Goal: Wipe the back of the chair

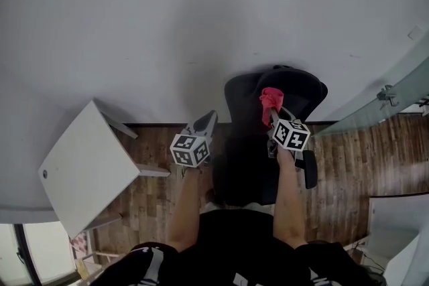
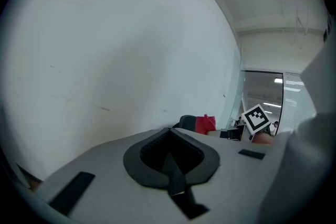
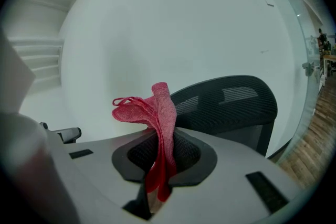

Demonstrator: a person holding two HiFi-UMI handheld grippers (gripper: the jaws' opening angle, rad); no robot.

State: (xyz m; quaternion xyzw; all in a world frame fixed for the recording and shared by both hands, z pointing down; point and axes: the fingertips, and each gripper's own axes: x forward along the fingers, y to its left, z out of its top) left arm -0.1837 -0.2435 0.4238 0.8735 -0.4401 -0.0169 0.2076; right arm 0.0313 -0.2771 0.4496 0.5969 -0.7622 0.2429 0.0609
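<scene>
A black mesh office chair [image 1: 268, 137] stands against the white wall, its backrest [image 3: 231, 107] facing me. My right gripper [image 1: 273, 116] is shut on a red cloth [image 1: 270, 101], held in front of the backrest near its top. In the right gripper view the red cloth [image 3: 157, 123] sticks up from between the jaws, with the backrest just behind it. My left gripper [image 1: 206, 122] hangs left of the chair, its jaws shut with nothing between them. The left gripper view shows the cloth [image 2: 205, 124] and chair top [image 2: 188, 121] far off to the right.
A white table [image 1: 84, 167] stands at the left on the wooden floor [image 1: 348, 171]. A glass partition [image 1: 389, 97] runs at the right. The white wall [image 1: 167, 30] fills the space ahead. The chair's armrest [image 1: 310, 169] juts out at the right.
</scene>
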